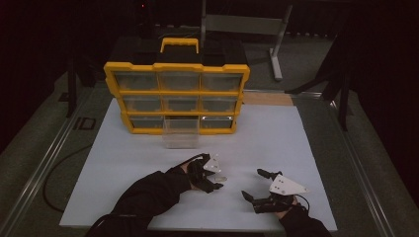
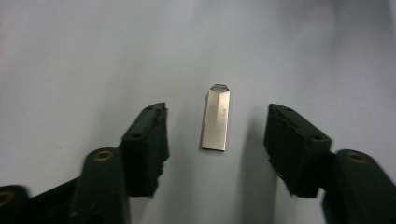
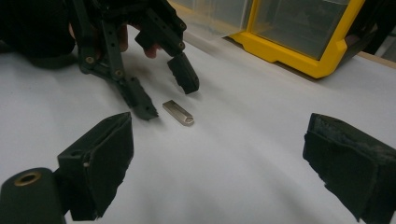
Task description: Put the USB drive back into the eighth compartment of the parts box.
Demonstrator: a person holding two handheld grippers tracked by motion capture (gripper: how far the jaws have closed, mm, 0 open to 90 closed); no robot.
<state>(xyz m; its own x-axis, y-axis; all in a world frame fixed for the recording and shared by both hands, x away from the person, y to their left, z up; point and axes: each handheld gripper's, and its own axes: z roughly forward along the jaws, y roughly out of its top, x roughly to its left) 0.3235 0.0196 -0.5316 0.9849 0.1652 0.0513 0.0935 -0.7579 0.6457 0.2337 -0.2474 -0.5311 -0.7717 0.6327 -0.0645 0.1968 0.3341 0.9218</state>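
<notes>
The left claw (image 2: pixel 217 135) points down at the white counter (image 1: pixel 276 143) with its two black jaws partly apart, one on each side of a small silver USB stick (image 2: pixel 215 119). The stick lies flat on the counter in the gap between the jaws, roughly midway, its long axis running along the jaws and its angled end pointing away from the claw's body. Neither jaw touches it; bare counter shows on both sides of the metal. In the right gripper view the same stick (image 3: pixel 178 112) sits between the left claw's fingertips (image 3: pixel 142 106), which stand at or just above the counter surface. The right claw (image 3: pixel 219 163) is spread wide and holds nothing, its pads low over the counter with the stick ahead of it and nearer its left jaw. In the high view the left claw (image 1: pixel 211 183) lies beside the right claw (image 1: pixel 259 186), near it but not touching. Beyond both claws stands a yellow drawer organiser (image 1: pixel 178 96), with one clear drawer (image 1: pixel 181 132) pulled out of its bottom row toward the claws.
</notes>
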